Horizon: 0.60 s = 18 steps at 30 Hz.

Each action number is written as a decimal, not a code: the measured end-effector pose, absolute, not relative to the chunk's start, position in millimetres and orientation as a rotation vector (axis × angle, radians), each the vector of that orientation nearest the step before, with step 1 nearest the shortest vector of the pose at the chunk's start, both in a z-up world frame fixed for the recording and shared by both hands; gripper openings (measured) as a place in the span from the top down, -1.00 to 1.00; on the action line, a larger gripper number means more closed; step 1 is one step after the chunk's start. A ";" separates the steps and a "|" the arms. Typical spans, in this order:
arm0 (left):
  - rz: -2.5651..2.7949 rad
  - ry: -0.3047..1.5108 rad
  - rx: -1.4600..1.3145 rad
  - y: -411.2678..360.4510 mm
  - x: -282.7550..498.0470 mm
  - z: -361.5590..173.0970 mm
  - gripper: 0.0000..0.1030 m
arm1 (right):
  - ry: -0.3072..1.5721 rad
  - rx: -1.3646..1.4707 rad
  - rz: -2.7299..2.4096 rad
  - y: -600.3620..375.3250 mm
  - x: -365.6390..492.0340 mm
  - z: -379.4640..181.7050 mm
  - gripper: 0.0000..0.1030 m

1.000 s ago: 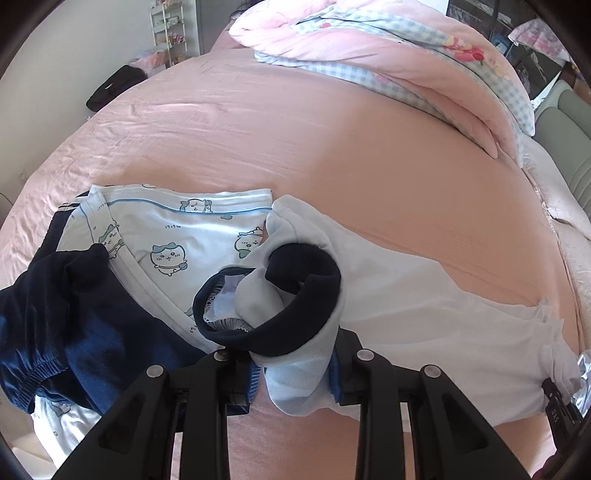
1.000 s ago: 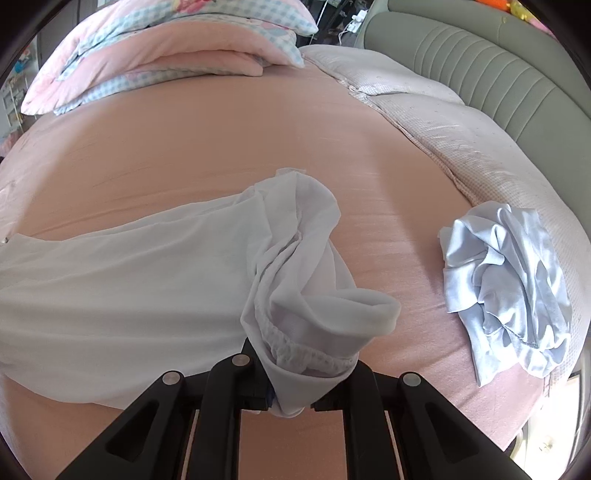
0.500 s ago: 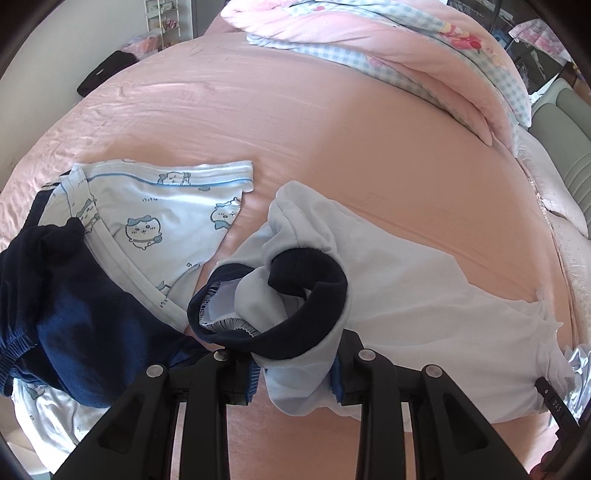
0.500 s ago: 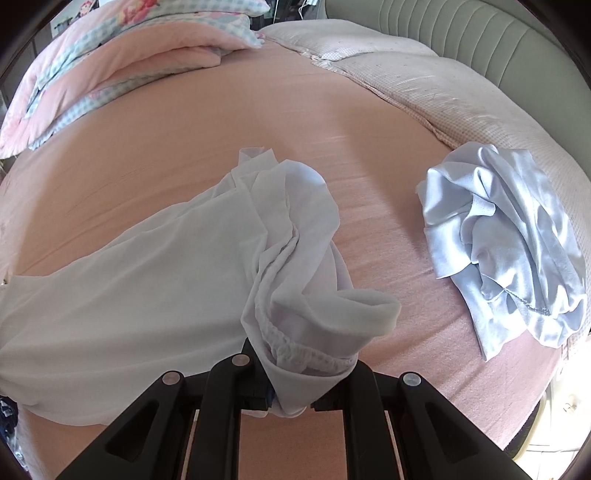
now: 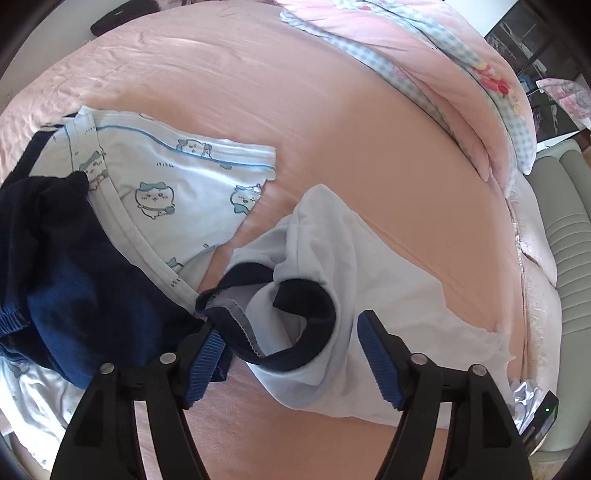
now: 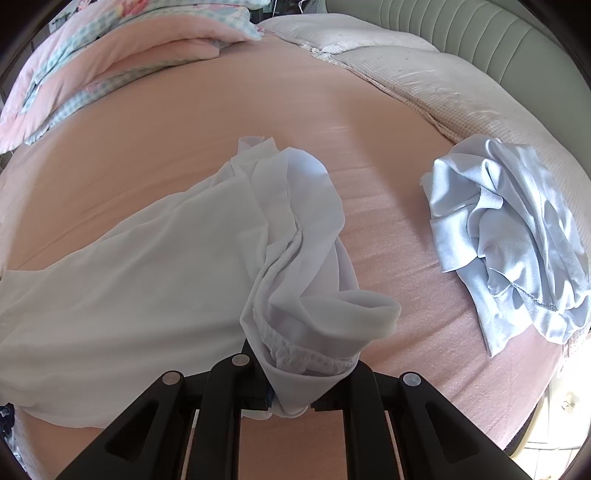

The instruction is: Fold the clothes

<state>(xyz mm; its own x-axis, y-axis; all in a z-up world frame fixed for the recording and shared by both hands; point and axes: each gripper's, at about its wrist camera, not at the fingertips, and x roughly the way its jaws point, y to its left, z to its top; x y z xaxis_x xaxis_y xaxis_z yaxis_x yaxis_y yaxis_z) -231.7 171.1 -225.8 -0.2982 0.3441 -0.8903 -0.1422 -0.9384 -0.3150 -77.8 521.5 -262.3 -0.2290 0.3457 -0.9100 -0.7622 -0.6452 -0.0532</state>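
A white shirt (image 5: 384,280) with a navy collar (image 5: 306,317) lies stretched across the pink bed sheet (image 5: 295,110). My left gripper (image 5: 290,321) hangs over the collar end with its jaws opening. The collar lies loose between the blue pads (image 5: 380,362), which do not press on it. In the right wrist view the same white shirt (image 6: 147,258) runs off to the left. My right gripper (image 6: 295,395) is shut on its bunched hem, and the cloth hides the fingertips.
A pale blue cartoon-print garment (image 5: 177,184) and a navy garment (image 5: 74,288) lie left of the collar. A crumpled light blue satin garment (image 6: 509,240) sits to the right. A pink quilt (image 5: 443,55) and a green headboard (image 6: 480,33) lie at the far side.
The left jaws have spread apart and let go of the collar end, which now rests on the bed. The right gripper kept its hold on the hem and shifted slightly.
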 end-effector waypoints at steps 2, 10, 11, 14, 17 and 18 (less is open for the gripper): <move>2.319 -0.164 -1.647 171.5 -233.1 -226.4 -0.43 | 0.532 -1.288 1.943 520.3 -77.6 -262.2 0.83; 2.175 -0.262 -1.800 165.1 -244.7 -268.7 -0.43 | 0.621 -1.296 1.943 521.9 -73.1 -260.7 0.76; 2.168 -0.286 -1.810 163.8 -245.4 -272.6 -0.43 | 0.633 -1.306 1.940 523.8 -72.8 -260.9 0.69; 2.153 -0.320 -1.817 161.1 -247.8 -278.4 -0.44 | 0.624 -1.348 1.910 527.8 -70.9 -260.1 0.08; 2.134 -0.323 -1.813 159.0 -250.8 -280.3 -0.45 | 0.639 -1.314 1.903 528.7 -60.1 -250.1 -0.32; 2.128 -0.324 -1.812 158.3 -251.8 -281.1 -0.45 | 0.652 -1.297 1.905 528.9 -56.0 -246.4 -0.32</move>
